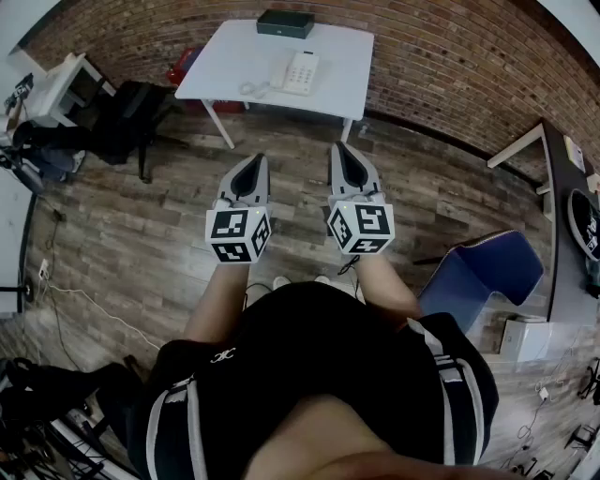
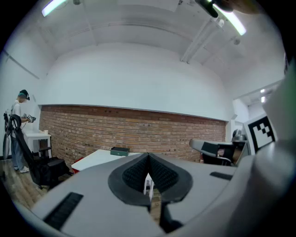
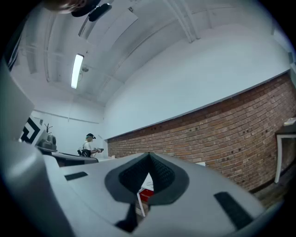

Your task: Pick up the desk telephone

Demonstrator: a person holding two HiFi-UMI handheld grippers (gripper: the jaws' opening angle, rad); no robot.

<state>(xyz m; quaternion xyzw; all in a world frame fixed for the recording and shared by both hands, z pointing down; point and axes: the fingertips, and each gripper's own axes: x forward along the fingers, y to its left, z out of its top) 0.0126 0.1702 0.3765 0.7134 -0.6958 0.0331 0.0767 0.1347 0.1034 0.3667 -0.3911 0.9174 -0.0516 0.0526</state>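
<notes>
White desk (image 1: 342, 70) sits top centre of the head view, right up against the brick wall (image 1: 450, 66), with a dark green box (image 1: 285, 22) at its far edge. Something red (image 1: 178, 71) peeks out beneath its left end. Black office chair (image 1: 131, 117) upper left, blue chair (image 1: 487, 272) at the right, both on the wooden floor (image 1: 122, 234). In the left gripper view, a person (image 2: 17, 129) stands far left.

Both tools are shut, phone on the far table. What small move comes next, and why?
Probably walk toward the white table: the desk telephone lies on it well beyond the left tool and right tool, both shut, empty, over the wooden floor.
</notes>
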